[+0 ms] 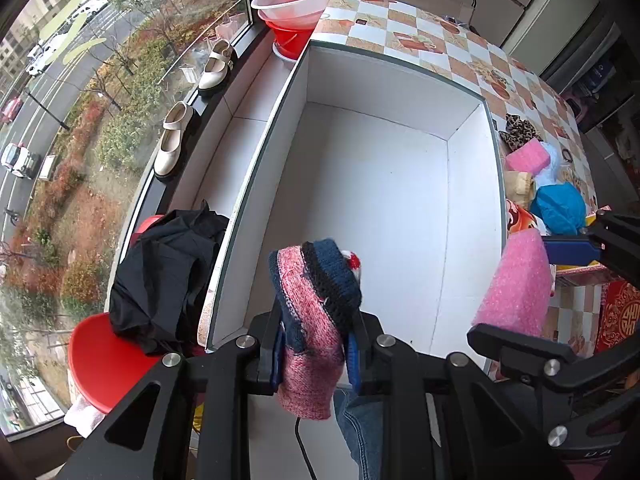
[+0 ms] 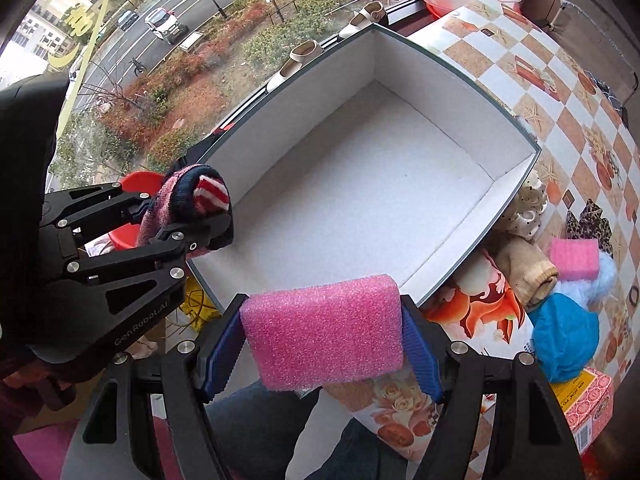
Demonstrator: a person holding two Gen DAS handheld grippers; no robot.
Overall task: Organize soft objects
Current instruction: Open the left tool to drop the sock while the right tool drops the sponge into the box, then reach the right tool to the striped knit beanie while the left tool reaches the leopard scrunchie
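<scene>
My left gripper (image 1: 314,350) is shut on a pink and navy knitted sock (image 1: 316,320), held above the near edge of a big white box (image 1: 360,184) whose bare inside shows. From the right wrist view, that gripper (image 2: 188,220) and the sock (image 2: 192,196) hang over the box's near left corner. My right gripper (image 2: 324,344) is shut on a pink foam block (image 2: 324,324), just over the box's (image 2: 360,184) near rim. The left wrist view shows this foam block (image 1: 516,280) at the box's right side.
Soft items lie on the checkered tablecloth (image 2: 560,92) right of the box: a blue bundle (image 2: 564,336), a pink sponge (image 2: 574,258), a beige cloth (image 2: 524,268), a leopard scrunchie (image 2: 588,222). A black garment (image 1: 168,276) lies on a red stool (image 1: 104,360). Shoes (image 1: 172,140) stand on the windowsill.
</scene>
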